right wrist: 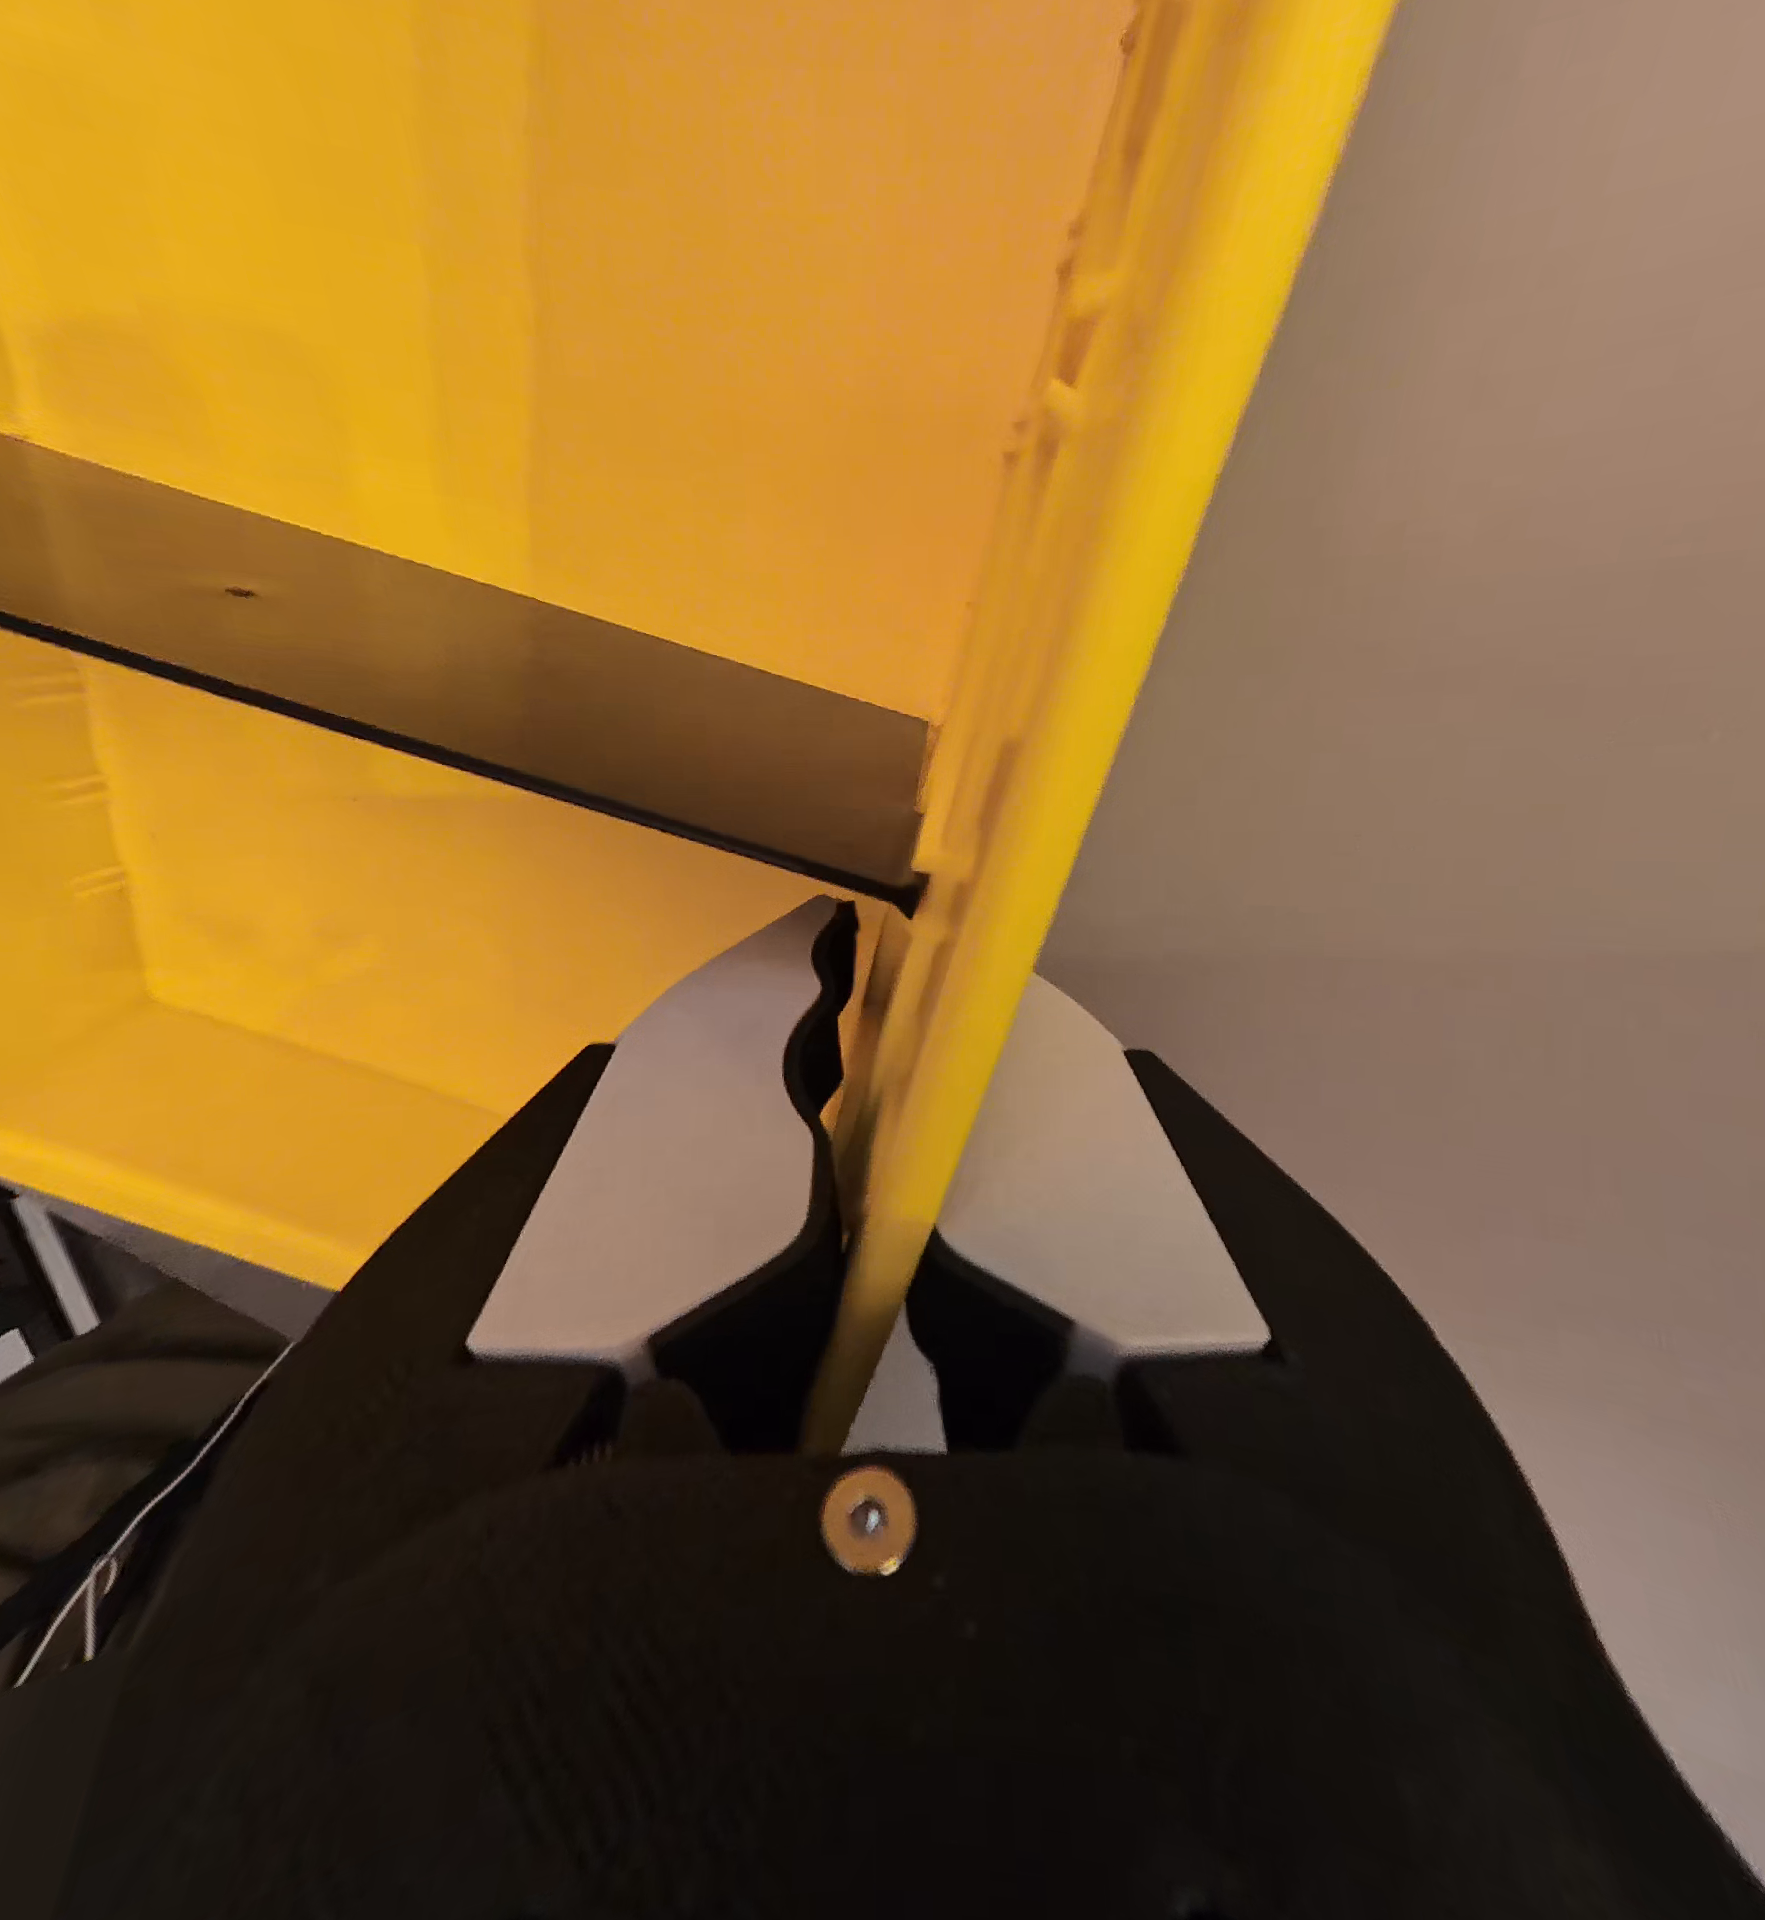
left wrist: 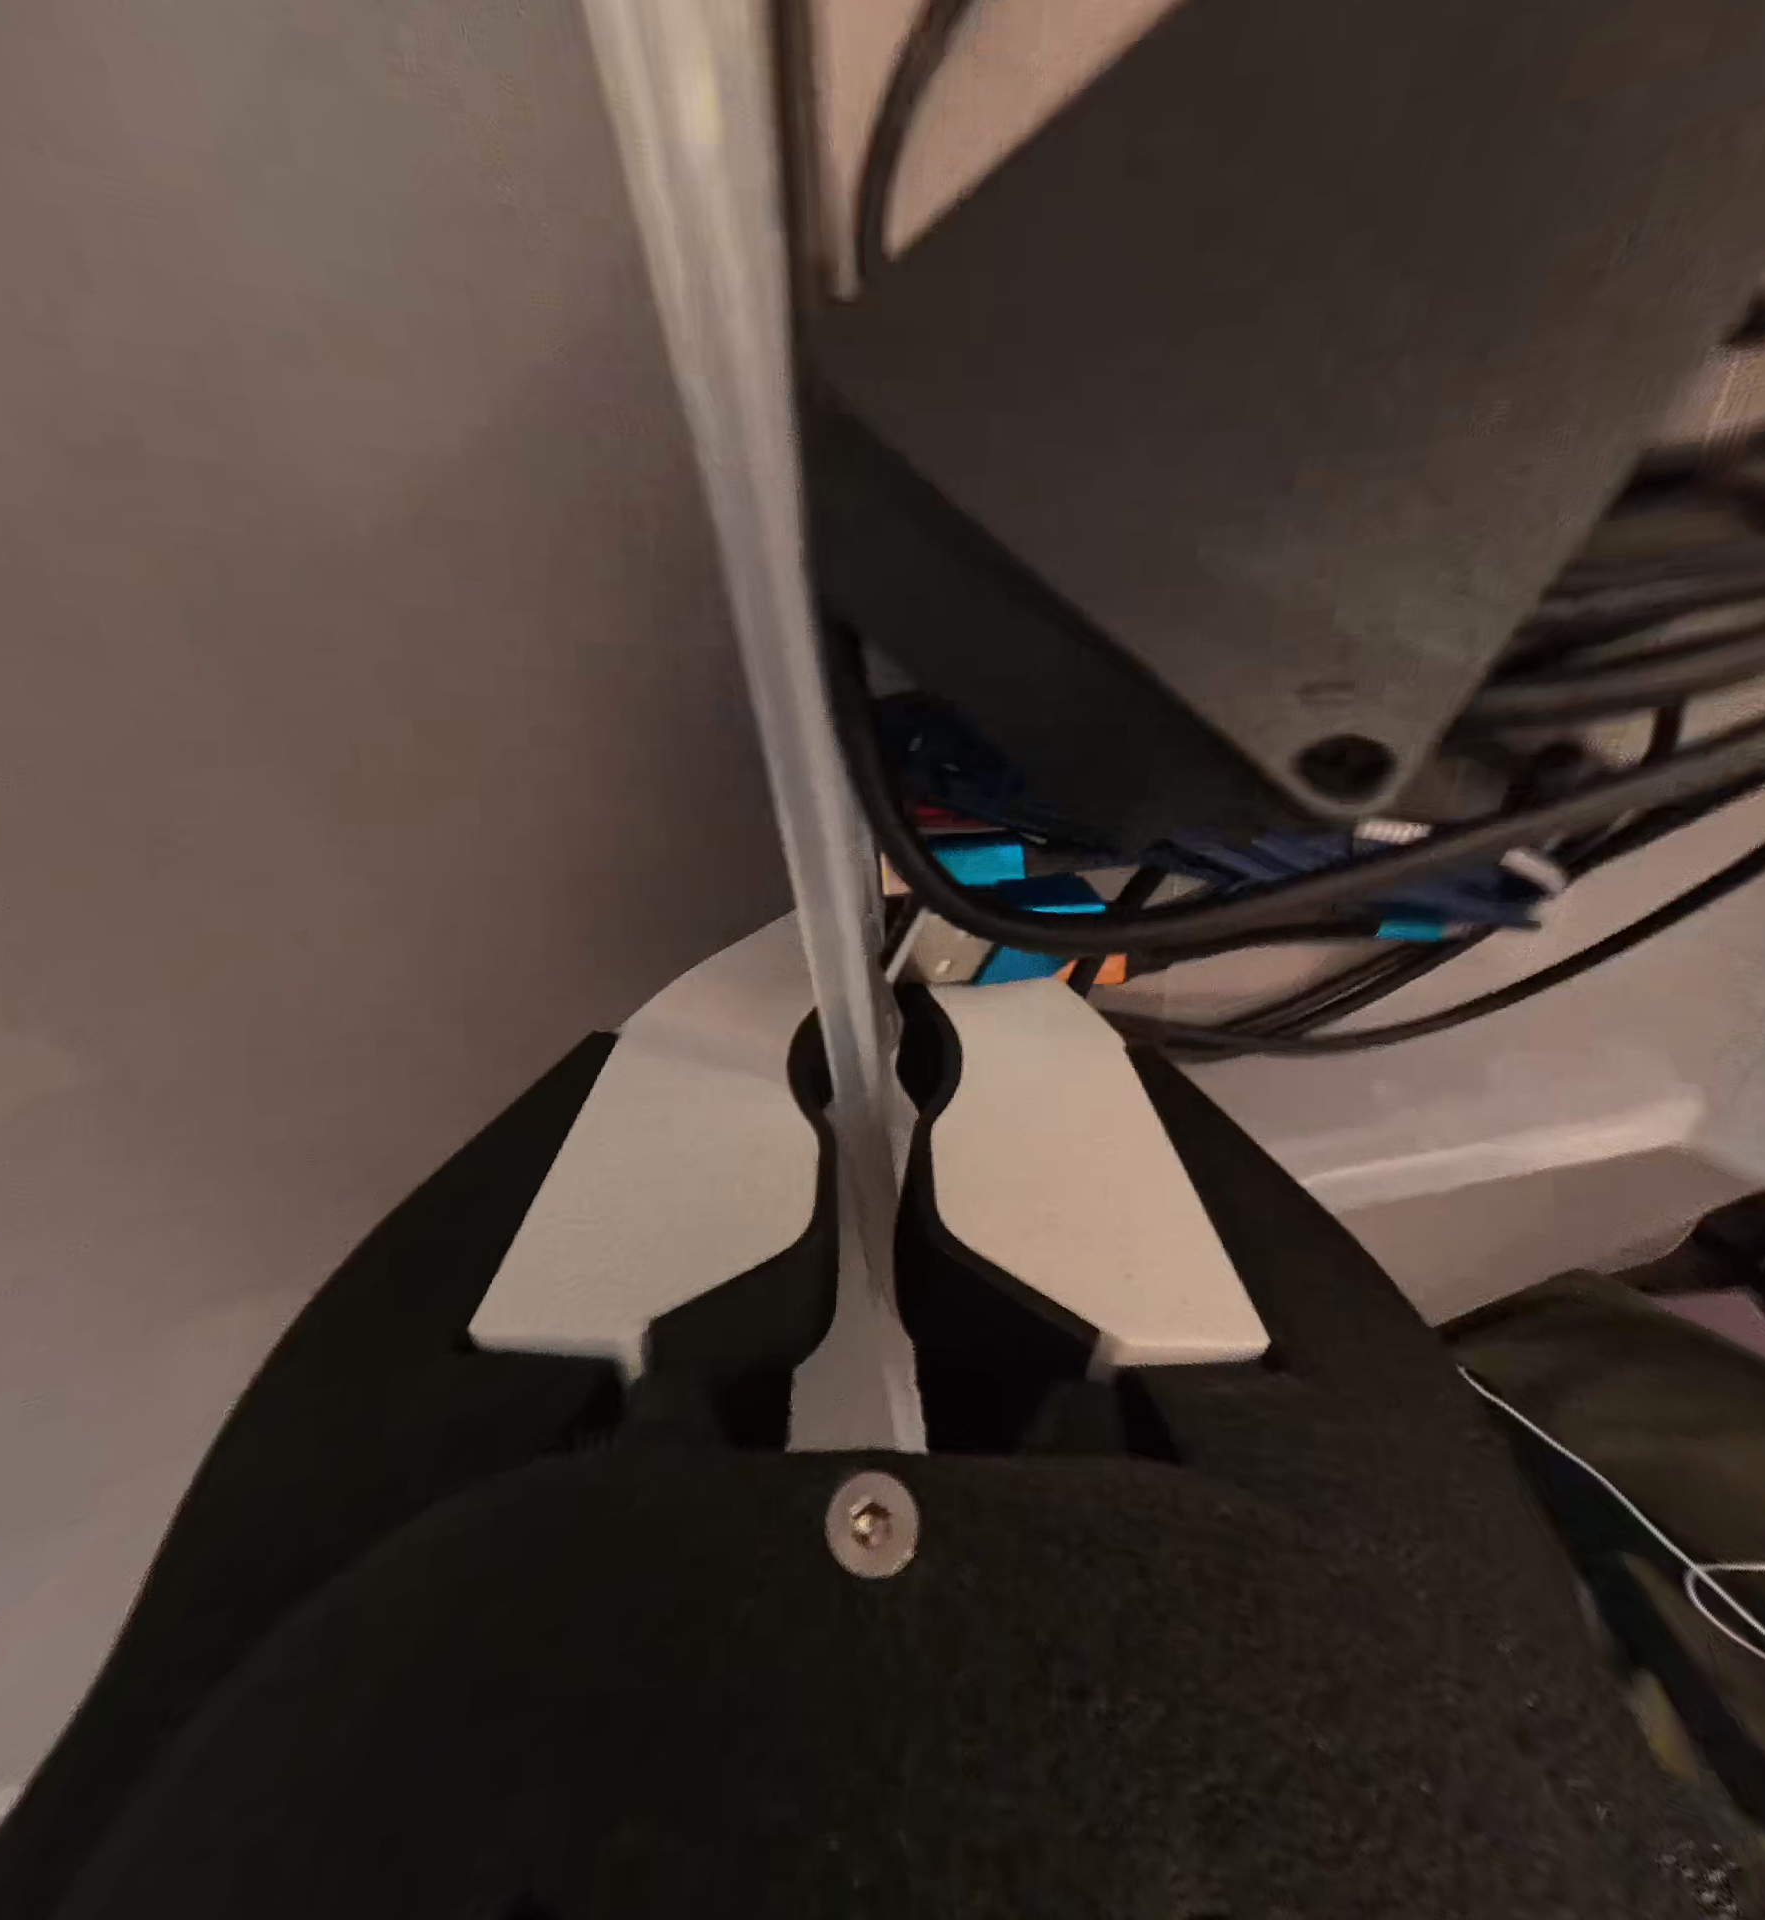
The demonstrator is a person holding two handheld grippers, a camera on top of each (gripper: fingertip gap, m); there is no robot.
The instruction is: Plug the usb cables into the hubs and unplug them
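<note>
Gripping opposite walls of two containers, you appear to be carrying or setting them into place before any plugging begins. The usb cables (left wrist: 1273,904) lie in a tangle at about 2 o'clock from the left gripper (left wrist: 873,1049), inside a clear bin whose wall (left wrist: 753,520) runs up toward 12 o'clock; blue connector shells (left wrist: 982,862) and one orange piece (left wrist: 1096,971) show among black cords. A flat grey slab with a screw hole (left wrist: 1345,764), possibly a hub or a plate, sits above them; you cannot tell which. The left jaws are clenched on the clear wall, pinching it between the black pads.

The right gripper (right wrist: 883,1049) clamps the rim of a yellow bin (right wrist: 1117,623), which rises toward 1 o'clock; a dark divider plate (right wrist: 442,665) crosses the bin at 10 o'clock and slots into the ribbed wall.

To do this step well, keep both grips deep on the rims, move the two hands together, and hold the bins level so the cords do not slide.

Materials: the clear wall is thin, glossy and likely flexible; the yellow plastic is rigid, smooth, with moulded ribs. The cords are slim, limp and rubbery. The fingers (left wrist: 691,1174) carry pale flat faces and wavy black inner edges. Dark cloth (left wrist: 1636,1455) lies at 4 o'clock.
</note>
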